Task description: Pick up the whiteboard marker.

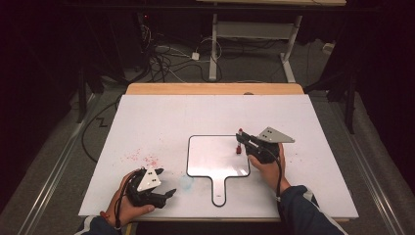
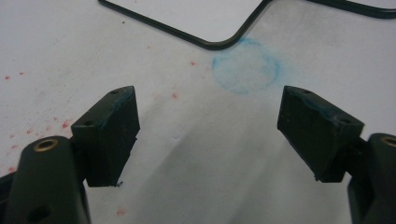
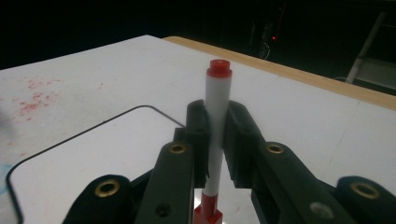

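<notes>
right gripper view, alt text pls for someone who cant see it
The right gripper clamps a white marker with red ends upright between its black jaws. Below lies a black-edged whiteboard on a white table flecked with red marks.

Whiteboard (image 1: 215,156) mid-table (image 1: 147,117), between both tongs

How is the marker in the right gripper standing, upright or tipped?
Upright. In the right gripper view the marker stands vertical between the closed jaws of the right gripper, red end up.

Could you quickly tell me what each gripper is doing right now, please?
Left gripper: open, holding nothing, over the table.
Right gripper: closed on a white marker with red ends.
</notes>
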Demonstrator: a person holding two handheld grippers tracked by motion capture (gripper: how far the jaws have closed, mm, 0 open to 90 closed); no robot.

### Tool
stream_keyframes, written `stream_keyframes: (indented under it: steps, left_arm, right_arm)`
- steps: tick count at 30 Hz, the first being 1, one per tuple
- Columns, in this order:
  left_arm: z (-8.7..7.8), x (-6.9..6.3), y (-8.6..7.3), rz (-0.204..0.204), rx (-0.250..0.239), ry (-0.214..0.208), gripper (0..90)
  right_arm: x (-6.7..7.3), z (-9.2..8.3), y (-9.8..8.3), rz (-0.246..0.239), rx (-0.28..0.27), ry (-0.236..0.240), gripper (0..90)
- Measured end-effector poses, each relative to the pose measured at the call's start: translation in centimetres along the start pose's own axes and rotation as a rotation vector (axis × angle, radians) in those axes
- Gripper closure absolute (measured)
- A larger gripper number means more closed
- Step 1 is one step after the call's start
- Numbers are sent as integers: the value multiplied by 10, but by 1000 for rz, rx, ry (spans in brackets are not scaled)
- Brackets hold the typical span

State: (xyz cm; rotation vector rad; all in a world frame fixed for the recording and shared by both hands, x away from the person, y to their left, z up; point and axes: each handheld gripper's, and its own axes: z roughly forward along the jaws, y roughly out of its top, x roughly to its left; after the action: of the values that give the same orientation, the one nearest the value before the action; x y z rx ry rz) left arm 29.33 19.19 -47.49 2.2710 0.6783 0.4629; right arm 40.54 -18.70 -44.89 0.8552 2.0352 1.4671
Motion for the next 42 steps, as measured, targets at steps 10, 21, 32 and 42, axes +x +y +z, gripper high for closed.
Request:
stream_keyframes:
  steps: [10, 21, 32, 42]
  left_arm:
    - [0, 0, -1, 0, 3, -1, 201]
    - [-2, -1, -1, 5, 5, 5, 201]
    - [1, -1, 0, 10, 8, -4, 201]
    - [-2, 0, -3, 2, -1, -1, 201]
  right_arm:
    - [-3, 20, 8, -24, 21, -33, 820]
    - [9, -3, 9, 1, 78, 28, 820]
    - [-16, 12, 9, 10, 40, -40, 820]
    - [-23, 20, 14, 5, 62, -81, 820]
